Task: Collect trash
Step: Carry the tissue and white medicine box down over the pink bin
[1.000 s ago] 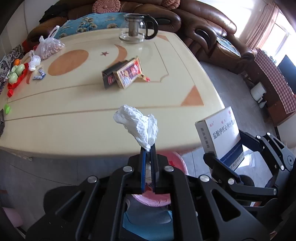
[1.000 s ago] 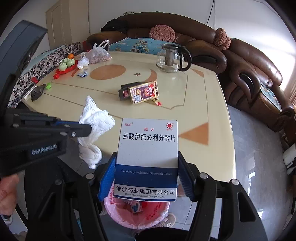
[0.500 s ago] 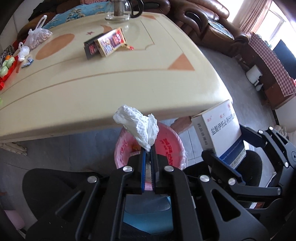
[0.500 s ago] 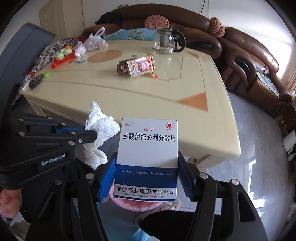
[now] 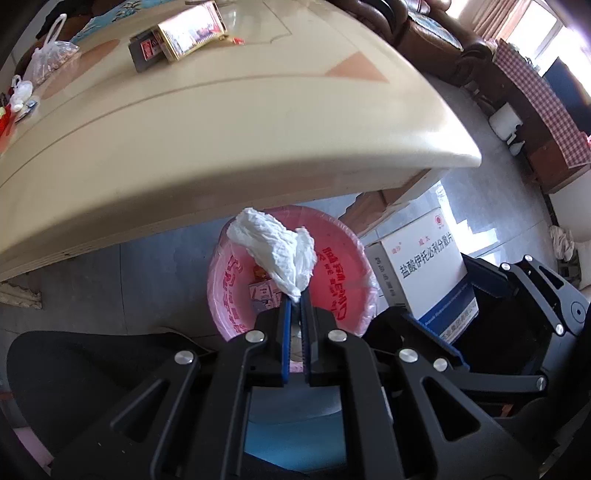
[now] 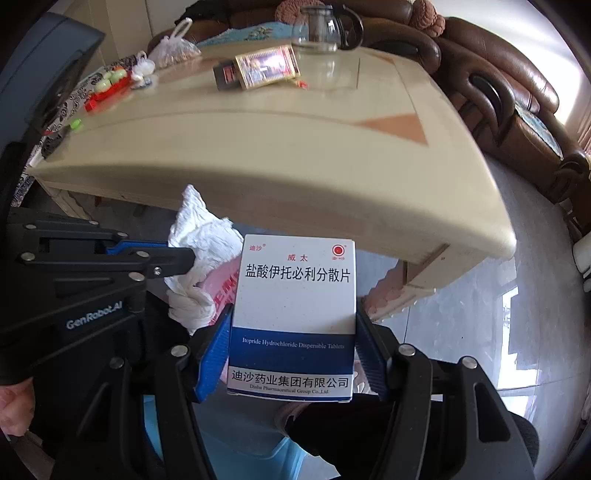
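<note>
Tissue, a crumpled white paper wad (image 5: pixel 275 254), soft and weightless, is pinched by its tail in the shut left tongs (image 5: pixel 295 301) above the pink-lined bin (image 5: pixel 354 258). Right tongs (image 6: pixel 291 354), half-open, clamp the stiff, light white-and-blue cardboard medicine box (image 6: pixel 293 314) by its sides.

Glass teapot (image 6: pixel 325 27), picture box (image 6: pixel 267 66), bagged snacks (image 5: pixel 50 59) on cream table (image 5: pixel 240 122).
</note>
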